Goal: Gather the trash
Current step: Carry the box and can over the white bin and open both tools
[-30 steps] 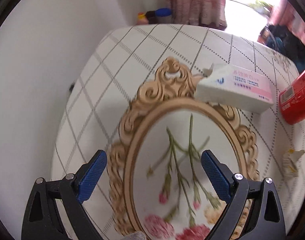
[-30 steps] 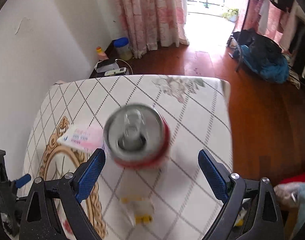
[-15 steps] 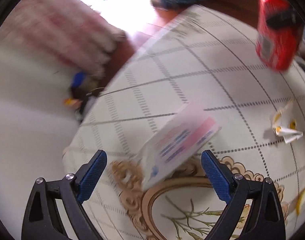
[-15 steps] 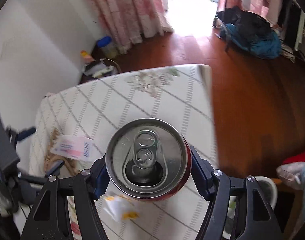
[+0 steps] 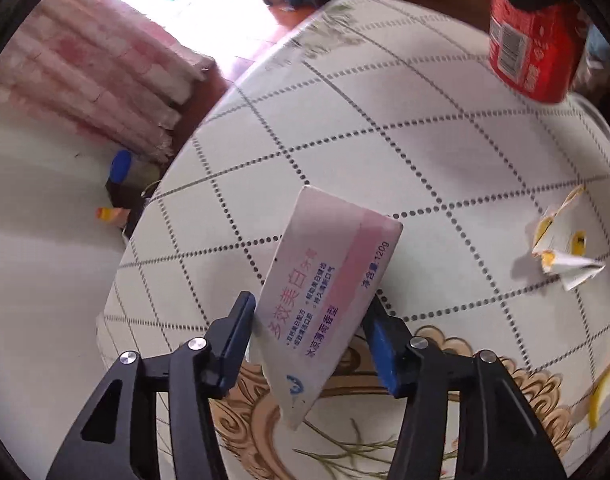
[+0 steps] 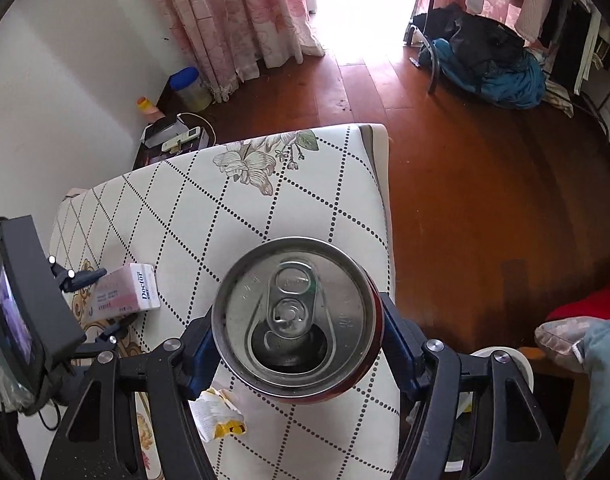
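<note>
A white and pink toothpaste box point(image 5: 329, 292) sits between the blue pads of my left gripper point(image 5: 309, 308). The jaws are closing and both pads touch its long sides. The right wrist view shows the same box point(image 6: 123, 292) and left gripper point(image 6: 101, 304) low over the tablecloth at the left. My right gripper point(image 6: 297, 338) is shut on an opened red drink can point(image 6: 297, 320), held upright near the table's right edge; the can point(image 5: 529, 40) also shows at the left view's top right. A crumpled white and yellow wrapper point(image 5: 561, 256) lies on the cloth, just below the can point(image 6: 219, 416).
The table wears a white diamond-pattern cloth point(image 5: 385, 120) with a gold ornate print. A yellow peel scrap point(image 5: 601, 392) lies near the right edge. A white round rim point(image 6: 505, 360) shows beyond the table's right side. Wooden floor, curtains and a pile of clothes point(image 6: 489, 64) lie further off.
My left gripper rolled and slid from above the gold print to the toothpaste box, and its jaws came in on the box. The right jaws closed on the can and carried it toward the table's edge.
</note>
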